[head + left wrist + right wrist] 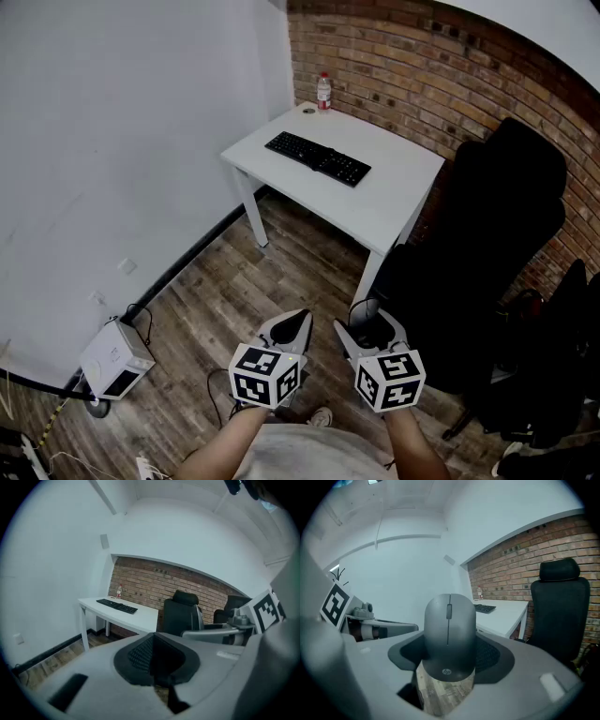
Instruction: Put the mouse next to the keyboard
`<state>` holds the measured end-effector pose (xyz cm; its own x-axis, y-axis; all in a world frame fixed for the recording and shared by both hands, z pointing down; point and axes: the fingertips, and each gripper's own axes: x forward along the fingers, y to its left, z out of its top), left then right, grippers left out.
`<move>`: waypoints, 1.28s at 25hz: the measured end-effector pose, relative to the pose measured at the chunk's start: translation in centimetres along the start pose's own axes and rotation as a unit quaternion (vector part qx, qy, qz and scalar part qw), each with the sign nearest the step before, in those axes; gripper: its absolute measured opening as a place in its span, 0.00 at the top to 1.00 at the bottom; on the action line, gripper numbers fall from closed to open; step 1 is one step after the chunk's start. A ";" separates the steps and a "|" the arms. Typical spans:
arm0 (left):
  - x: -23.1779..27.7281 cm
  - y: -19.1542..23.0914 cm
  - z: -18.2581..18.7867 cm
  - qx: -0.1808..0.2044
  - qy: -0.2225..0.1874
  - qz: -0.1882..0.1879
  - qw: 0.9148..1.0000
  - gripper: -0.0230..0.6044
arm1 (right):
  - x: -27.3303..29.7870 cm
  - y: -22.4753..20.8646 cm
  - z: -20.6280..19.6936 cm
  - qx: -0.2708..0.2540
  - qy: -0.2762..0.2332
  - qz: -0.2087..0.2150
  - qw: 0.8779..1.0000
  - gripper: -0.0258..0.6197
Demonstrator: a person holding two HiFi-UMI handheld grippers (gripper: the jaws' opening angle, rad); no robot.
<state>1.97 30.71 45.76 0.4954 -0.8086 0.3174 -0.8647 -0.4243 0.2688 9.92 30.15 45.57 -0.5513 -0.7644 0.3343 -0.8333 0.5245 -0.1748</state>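
Looking steeply down from head height onto a wood floor [225, 295], with two grippers held out low, side by side and not touching.

On the right: a grey mouse [449, 634] pinched in the right gripper [372, 330]. Jaws set wide, pads pressed against the two flanks of the mouse. Scroll wheel facing up, nose pointing away, toward the desk. Held in the air above the floor, well short of the desk.

On the left: nothing carried in the left gripper [299, 319]. Jaws pressed together to a point, no gap between the pads.

Farther ahead: a white desk [394, 202] set in the corner between a plain white wall and a brick wall [422, 66]. Lying on it, nearer its left edge, a black keyboard [317, 157], well apart from the mouse. At the far corner of the desk, close to the bricks, an upright clear bottle [323, 91] with a red cap.

Right of the desk and just beside the right gripper: a black chair [502, 234] with a tall back.

Down at the left, against the white wall: a small white box [112, 356] on the floor, with dark cables beside it.
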 end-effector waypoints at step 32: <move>9.5 14.7 6.1 -0.016 0.023 -0.075 0.997 0.98 | 17.1 -0.5 4.9 0.027 0.018 -0.057 0.998 0.48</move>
<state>-6.59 14.33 47.18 0.6232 -0.7172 0.3118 -0.7777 -0.5260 0.3444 0.70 15.01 46.78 -0.4526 -0.8035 0.3868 -0.8916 0.4138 -0.1838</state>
